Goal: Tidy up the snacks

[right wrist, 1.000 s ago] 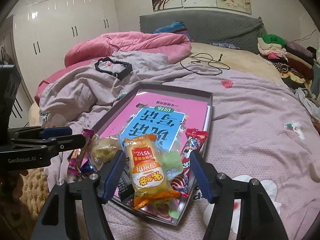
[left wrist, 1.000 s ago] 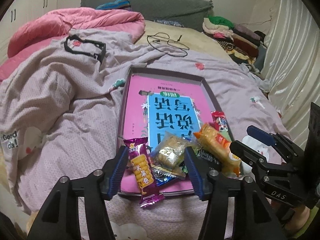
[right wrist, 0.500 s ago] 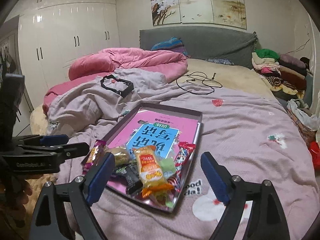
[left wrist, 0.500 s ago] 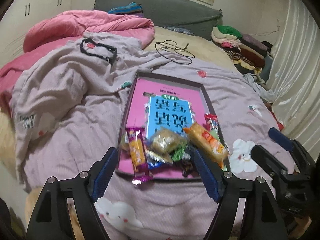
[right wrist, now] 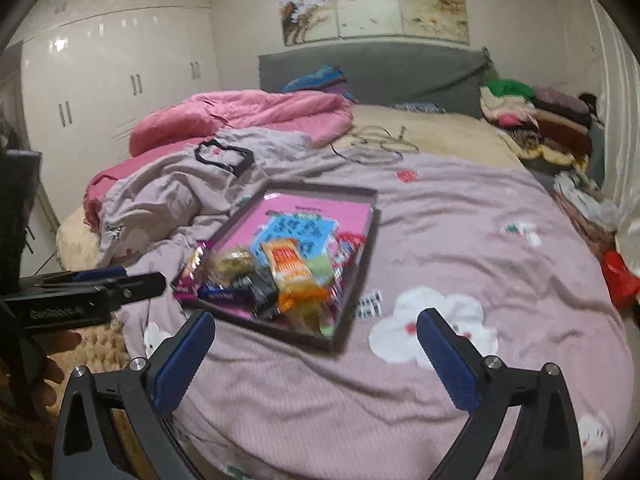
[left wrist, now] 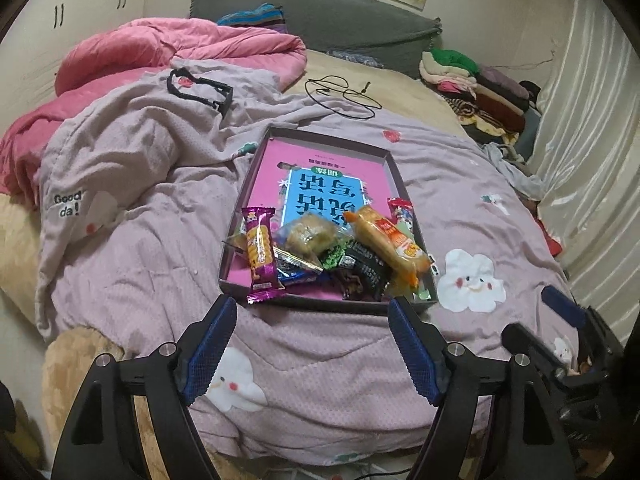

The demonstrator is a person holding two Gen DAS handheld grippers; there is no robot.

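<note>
Snacks (left wrist: 320,252) are sitting piled at the near end of the shallow tray (left wrist: 394,168), center frame on the bed's lilac blanket (left wrist: 140,208). Left claw (left wrist: 310,344) is hanging apart and empty at the bottom of its view, short of the tray edge. Right claw (right wrist: 316,354) has just been widening, nothing between its pads, now spread wide. Left view is showing the purple wafer bar (left wrist: 260,254) and orange packet (left wrist: 390,240) sharply; right view is blurring them. Only the right view is catching the white wardrobe (right wrist: 116,88) and a hand (right wrist: 48,372) at lower left.
</note>
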